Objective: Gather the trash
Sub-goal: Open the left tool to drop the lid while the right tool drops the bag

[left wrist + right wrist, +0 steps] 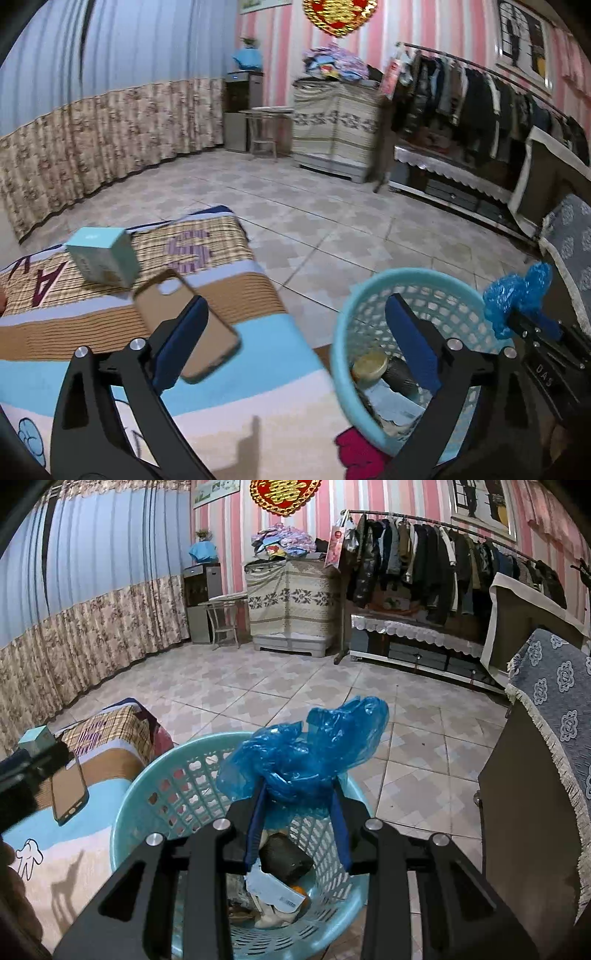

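Right jaws point(298, 794) clamped on blue plastic bag point(306, 749) above basket point(147, 775), left jaws point(295, 332) spread wide, holding nothing

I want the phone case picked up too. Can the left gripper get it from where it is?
Probably yes. The left gripper is open and empty, and the phone case lies flat on the blanket by its left finger with nothing on top.
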A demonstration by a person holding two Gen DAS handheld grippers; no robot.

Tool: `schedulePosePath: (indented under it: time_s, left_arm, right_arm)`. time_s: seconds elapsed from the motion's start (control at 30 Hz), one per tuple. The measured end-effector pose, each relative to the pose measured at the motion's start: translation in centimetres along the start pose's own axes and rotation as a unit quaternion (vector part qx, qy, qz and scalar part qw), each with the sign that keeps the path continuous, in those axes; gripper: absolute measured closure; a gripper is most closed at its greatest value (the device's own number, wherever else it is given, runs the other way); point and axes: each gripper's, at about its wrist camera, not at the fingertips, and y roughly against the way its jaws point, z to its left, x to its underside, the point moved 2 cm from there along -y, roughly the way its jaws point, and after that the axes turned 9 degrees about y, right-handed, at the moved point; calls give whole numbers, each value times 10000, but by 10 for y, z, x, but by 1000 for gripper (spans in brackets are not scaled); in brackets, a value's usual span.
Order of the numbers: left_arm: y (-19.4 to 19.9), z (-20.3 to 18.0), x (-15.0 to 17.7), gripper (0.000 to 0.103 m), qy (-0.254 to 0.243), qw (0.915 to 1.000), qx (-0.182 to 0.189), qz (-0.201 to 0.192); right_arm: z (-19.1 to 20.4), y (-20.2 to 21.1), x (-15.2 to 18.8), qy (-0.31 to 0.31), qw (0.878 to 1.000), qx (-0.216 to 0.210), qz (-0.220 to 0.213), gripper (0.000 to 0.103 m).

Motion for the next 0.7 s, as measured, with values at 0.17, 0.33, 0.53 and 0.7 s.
schedulePosePath:
  time_s: [0.17, 0.33, 0.53, 0.7]
  left_arm:
    - [9, 15, -4, 6, 112, 9997, -156, -143]
    - [13, 24, -5, 6, 94, 9994, -296, -179]
    - [32, 36, -8, 6, 65, 9986, -398, -354]
    - [52, 53, -10, 5, 20, 9967, -625, -523]
  right_arm:
    - [6, -7, -1, -18, 10000, -42, -50, 61]
    - [8, -9, 0, -60, 9998, 70, -161, 26]
    - [13, -7, 1, -86, 9995, 99, -272, 5]
    - [28, 0, -1, 58, 9996, 55, -283, 5]
